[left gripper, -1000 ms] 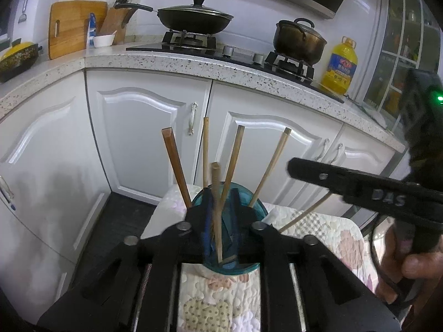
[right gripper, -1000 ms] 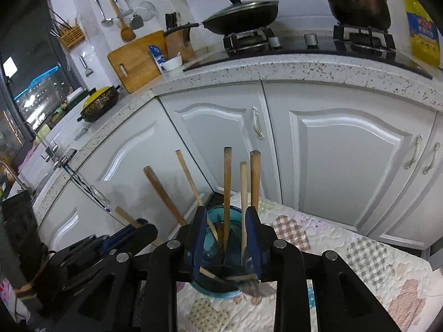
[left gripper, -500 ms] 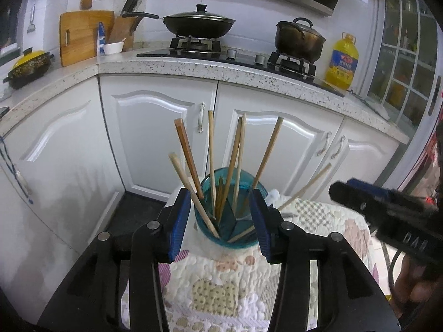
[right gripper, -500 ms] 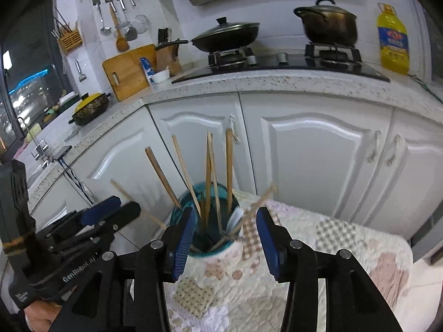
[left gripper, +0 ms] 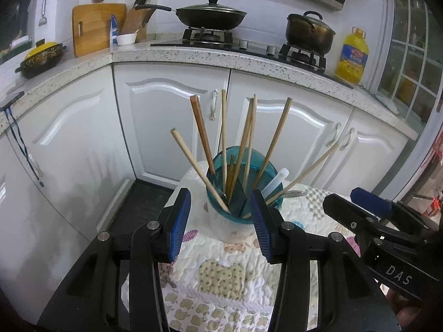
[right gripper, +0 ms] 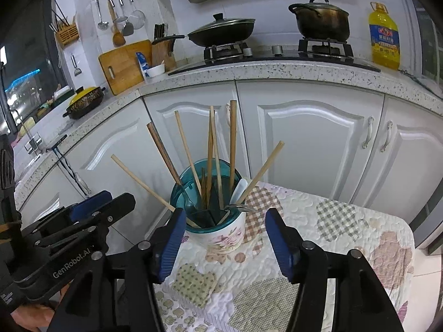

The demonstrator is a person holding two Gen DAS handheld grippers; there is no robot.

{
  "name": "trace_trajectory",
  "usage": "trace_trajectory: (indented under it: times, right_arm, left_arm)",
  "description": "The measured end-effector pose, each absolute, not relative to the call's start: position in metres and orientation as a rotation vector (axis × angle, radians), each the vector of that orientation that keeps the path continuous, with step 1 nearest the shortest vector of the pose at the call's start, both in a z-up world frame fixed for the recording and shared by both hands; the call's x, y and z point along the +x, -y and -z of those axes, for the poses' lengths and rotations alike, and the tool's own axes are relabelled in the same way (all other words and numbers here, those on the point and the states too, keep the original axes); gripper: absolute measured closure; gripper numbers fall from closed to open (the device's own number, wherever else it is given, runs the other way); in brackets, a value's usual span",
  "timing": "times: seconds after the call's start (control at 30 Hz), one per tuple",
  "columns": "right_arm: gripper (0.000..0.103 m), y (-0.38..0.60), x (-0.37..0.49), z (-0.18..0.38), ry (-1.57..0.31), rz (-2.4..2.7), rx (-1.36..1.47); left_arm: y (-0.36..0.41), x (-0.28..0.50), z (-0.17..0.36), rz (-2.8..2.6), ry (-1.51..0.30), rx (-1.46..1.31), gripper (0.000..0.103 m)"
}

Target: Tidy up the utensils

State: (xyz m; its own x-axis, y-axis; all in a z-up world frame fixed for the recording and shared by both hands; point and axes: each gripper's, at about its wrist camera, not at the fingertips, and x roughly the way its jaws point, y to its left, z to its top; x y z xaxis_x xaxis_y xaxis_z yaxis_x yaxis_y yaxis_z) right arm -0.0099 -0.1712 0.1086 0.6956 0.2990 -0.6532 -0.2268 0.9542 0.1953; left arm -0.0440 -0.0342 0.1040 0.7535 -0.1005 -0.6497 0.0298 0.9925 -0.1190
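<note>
A white floral utensil holder with a teal rim (left gripper: 241, 215) (right gripper: 221, 231) stands on a quilted cloth at the table's far left. Several wooden chopsticks (left gripper: 243, 141) (right gripper: 213, 149), a white spoon handle (left gripper: 275, 184) (right gripper: 240, 188) and a metal utensil (right gripper: 238, 207) stick out of it. My left gripper (left gripper: 220, 221) is open and empty, just in front of the holder. My right gripper (right gripper: 224, 243) is open and empty, also just in front of it. Each gripper shows in the other's view: the right one (left gripper: 371, 215), the left one (right gripper: 88, 210).
The quilted table cloth (right gripper: 332, 235) spreads to the right and toward me. White kitchen cabinets (right gripper: 304, 138) and a speckled counter (left gripper: 193, 55) with a wok, a pot, an oil bottle and a cutting board stand behind. Dark floor (left gripper: 144, 199) lies left of the table.
Both grippers have opened and drawn back from the holder. The chopsticks that were between the fingers a second ago now stand loose in the holder.
</note>
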Motion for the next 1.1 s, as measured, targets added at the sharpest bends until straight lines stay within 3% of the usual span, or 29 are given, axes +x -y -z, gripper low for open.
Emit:
trace_trajectory:
  times: [1.1]
  right_arm:
    - [0.039,0.160,-0.011,-0.089,-0.798,-0.269,0.082]
  left_arm:
    - [0.029,-0.047,-0.091,-0.019,-0.735,-0.070,0.060]
